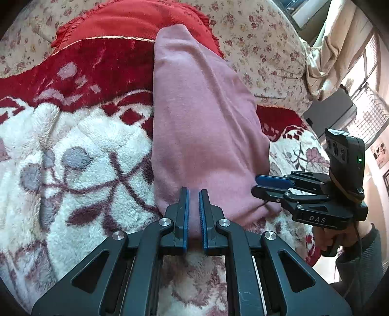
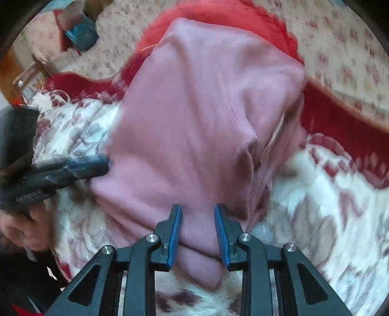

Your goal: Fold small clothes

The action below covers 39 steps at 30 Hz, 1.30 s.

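A pink garment [image 1: 201,116] lies folded lengthwise on a fleece blanket; it also fills the middle of the right wrist view [image 2: 199,116]. My left gripper [image 1: 193,194] is shut on the garment's near edge, with pink cloth pinched between its blue pads. My right gripper [image 2: 198,210] stands at the garment's other near corner, with a thick bunch of pink cloth between its fingers, which are set fairly wide. The right gripper also shows in the left wrist view [image 1: 257,183], at the garment's right edge. The left gripper shows blurred in the right wrist view [image 2: 104,162].
The white and dark red fleece blanket [image 1: 80,150] covers the bed. A bright red cloth [image 1: 121,21] lies beyond the garment. Floral bedding [image 1: 262,48] lies behind. A curtain and window [image 1: 359,68] stand at the right.
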Tool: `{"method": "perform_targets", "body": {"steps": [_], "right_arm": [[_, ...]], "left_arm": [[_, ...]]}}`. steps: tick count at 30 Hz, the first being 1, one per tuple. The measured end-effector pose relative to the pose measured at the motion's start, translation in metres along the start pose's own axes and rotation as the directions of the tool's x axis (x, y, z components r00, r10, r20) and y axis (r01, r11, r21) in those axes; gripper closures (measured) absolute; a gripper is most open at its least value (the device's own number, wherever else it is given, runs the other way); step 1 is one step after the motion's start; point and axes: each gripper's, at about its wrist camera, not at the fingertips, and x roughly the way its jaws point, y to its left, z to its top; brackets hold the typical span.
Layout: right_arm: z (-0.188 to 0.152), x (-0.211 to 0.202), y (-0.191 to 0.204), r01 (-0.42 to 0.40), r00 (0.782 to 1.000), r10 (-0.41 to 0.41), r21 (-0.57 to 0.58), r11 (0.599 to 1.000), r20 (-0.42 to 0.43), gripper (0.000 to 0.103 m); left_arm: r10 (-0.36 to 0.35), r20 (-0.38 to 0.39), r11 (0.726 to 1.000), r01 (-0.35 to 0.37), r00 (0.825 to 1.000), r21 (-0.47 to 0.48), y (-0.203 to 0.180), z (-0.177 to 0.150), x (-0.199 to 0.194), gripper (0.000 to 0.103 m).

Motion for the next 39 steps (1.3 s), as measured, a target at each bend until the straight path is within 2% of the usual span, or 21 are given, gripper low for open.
{"method": "perform_targets", "body": {"steps": [3, 6, 9, 10, 11, 12, 14, 15, 16, 17, 19, 21, 22, 24, 27, 29, 30, 31, 33, 37, 39], "right_arm": [[0.007, -0.01, -0.005, -0.029, 0.998, 0.032, 0.037, 0.999, -0.059, 0.076], [0.021, -0.043, -0.013, -0.029, 0.997, 0.023, 0.077, 0.997, 0.076, 0.076], [0.045, -0.055, -0.026, -0.009, 0.978, -0.028, 0.176, 0.984, 0.208, 0.076], [0.052, -0.052, -0.028, -0.007, 0.974, -0.037, 0.192, 0.981, 0.224, 0.076], [0.058, -0.047, -0.028, -0.004, 0.972, -0.042, 0.196, 0.981, 0.23, 0.076], [0.067, -0.038, -0.027, -0.003, 0.973, -0.042, 0.193, 0.981, 0.227, 0.076], [0.073, -0.01, -0.031, 0.002, 0.986, -0.032, 0.184, 0.983, 0.163, 0.076], [0.07, 0.003, -0.033, 0.019, 0.992, -0.041, 0.177, 0.984, 0.119, 0.076], [0.065, 0.015, -0.035, 0.054, 0.995, -0.067, 0.161, 0.986, 0.08, 0.076], [0.062, 0.019, -0.034, 0.061, 0.994, -0.074, 0.155, 0.986, 0.082, 0.076], [0.062, 0.017, -0.037, 0.043, 0.995, -0.056, 0.159, 0.986, 0.083, 0.076], [0.067, 0.008, -0.041, 0.029, 0.999, -0.035, 0.182, 0.983, 0.032, 0.076], [0.071, -0.001, -0.044, 0.023, 0.998, -0.032, 0.193, 0.981, 0.044, 0.076], [0.081, -0.021, -0.053, 0.059, 0.985, -0.095, 0.239, 0.969, 0.145, 0.076], [0.094, -0.035, -0.07, 0.033, 0.944, -0.14, 0.338, 0.94, 0.297, 0.076], [0.1, -0.027, -0.073, 0.037, 0.932, -0.162, 0.361, 0.932, 0.324, 0.074], [0.102, -0.018, -0.078, 0.034, 0.937, -0.157, 0.367, 0.93, 0.313, 0.074], [0.1, 0.003, -0.086, 0.049, 0.957, -0.156, 0.39, 0.92, 0.246, 0.074], [0.098, 0.023, -0.093, 0.061, 0.971, -0.153, 0.435, 0.898, 0.182, 0.074], [0.095, 0.001, -0.096, 0.013, 0.963, -0.137, 0.467, 0.884, 0.233, 0.074], [0.083, -0.027, -0.087, -0.006, 0.947, -0.144, 0.464, 0.886, 0.288, 0.073]], "left_arm": [[0.048, -0.035, 0.999, -0.048, 0.998, 0.003, -0.009, 0.015, -0.005, 0.096], [0.086, -0.006, 0.996, -0.086, 0.996, 0.023, -0.022, 0.049, -0.013, 0.096], [0.126, 0.115, 0.989, -0.133, 0.985, 0.059, -0.036, 0.103, -0.018, 0.096], [0.124, 0.134, 0.99, -0.132, 0.983, 0.056, -0.037, 0.119, -0.012, 0.091], [0.115, 0.132, 0.99, -0.124, 0.984, 0.06, -0.038, 0.133, -0.001, 0.085], [0.112, 0.134, 0.99, -0.121, 0.985, 0.068, -0.037, 0.142, 0.009, 0.085], [0.14, 0.155, 0.986, -0.152, 0.978, 0.067, -0.028, 0.159, 0.038, 0.085], [0.175, 0.137, 0.98, -0.186, 0.975, 0.067, -0.02, 0.162, 0.053, 0.085], [0.201, 0.113, 0.977, -0.207, 0.973, 0.047, -0.01, 0.164, 0.065, 0.084], [0.197, 0.097, 0.979, -0.2, 0.976, 0.024, 0.001, 0.162, 0.071, 0.081], [0.14, 0.117, 0.99, -0.138, 0.983, -0.017, 0.018, 0.158, 0.074, 0.08], [0.141, 0.108, 0.99, -0.141, 0.984, -0.007, 0.016, 0.161, 0.073, 0.08], [0.14, 0.111, 0.99, -0.14, 0.984, -0.005, 0.015, 0.162, 0.072, 0.08], [0.12, 0.131, 0.993, -0.119, 0.984, -0.013, 0.014, 0.163, 0.064, 0.08], [0.114, 0.159, 0.992, -0.12, 0.981, 0.026, 0.011, 0.162, 0.062, 0.08], [0.138, 0.152, 0.987, -0.149, 0.979, 0.059, 0.012, 0.157, 0.067, 0.078], [0.135, 0.157, 0.987, -0.146, 0.978, 0.067, 0.014, 0.156, 0.068, 0.078], [0.13, 0.158, 0.987, -0.142, 0.979, 0.069, 0.014, 0.156, 0.069, 0.078], [0.13, 0.151, 0.987, -0.142, 0.98, 0.069, 0.013, 0.155, 0.067, 0.078], [0.111, 0.14, 0.992, -0.119, 0.984, 0.051, 0.012, 0.15, 0.05, 0.078], [0.105, 0.116, 0.994, -0.109, 0.988, 0.028, 0.012, 0.141, 0.04, 0.067]]}}
